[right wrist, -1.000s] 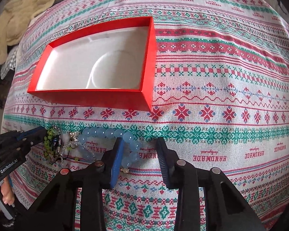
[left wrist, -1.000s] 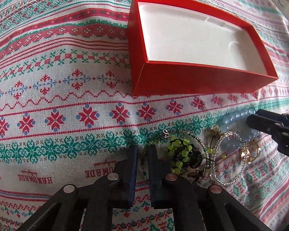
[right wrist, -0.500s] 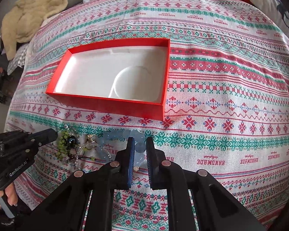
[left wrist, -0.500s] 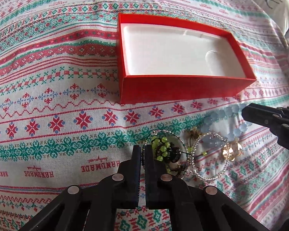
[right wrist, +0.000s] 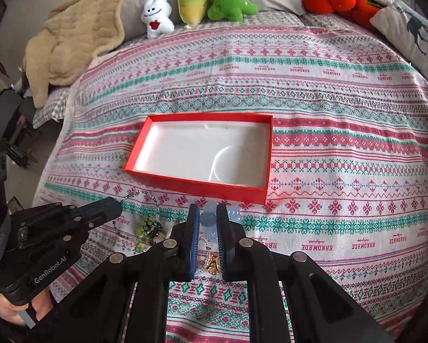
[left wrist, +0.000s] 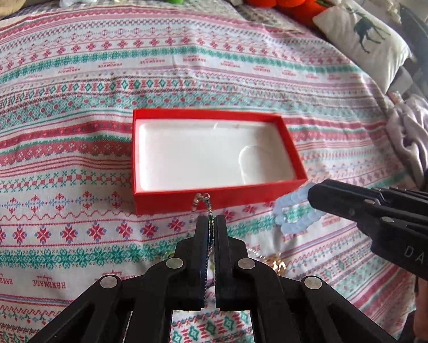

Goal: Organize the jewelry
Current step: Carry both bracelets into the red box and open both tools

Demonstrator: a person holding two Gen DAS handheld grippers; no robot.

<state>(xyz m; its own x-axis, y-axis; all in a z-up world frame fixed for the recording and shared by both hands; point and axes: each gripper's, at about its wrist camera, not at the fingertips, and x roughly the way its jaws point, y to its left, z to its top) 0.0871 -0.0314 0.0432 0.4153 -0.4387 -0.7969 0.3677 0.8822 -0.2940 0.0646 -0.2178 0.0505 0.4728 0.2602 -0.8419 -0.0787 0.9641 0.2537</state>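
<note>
Both clamped: left gripper (left wrist: 210, 223) on beaded chain (left wrist: 204, 203), right gripper (right wrist: 207, 220) on blue bracelet (right wrist: 209, 217); I expect tangled strands snagging short of red box (left wrist: 214, 200).

Blue bead bracelet (left wrist: 295, 214) motion-blurred; gold piece (right wrist: 212, 265), perhaps bell charm, half hidden behind right gripper (right wrist: 208, 220).

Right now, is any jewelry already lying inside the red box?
No. In the right wrist view the red box shows only its bare white liner, while the blue bead bracelet sits pinched in the right tongs in front of it.
</note>
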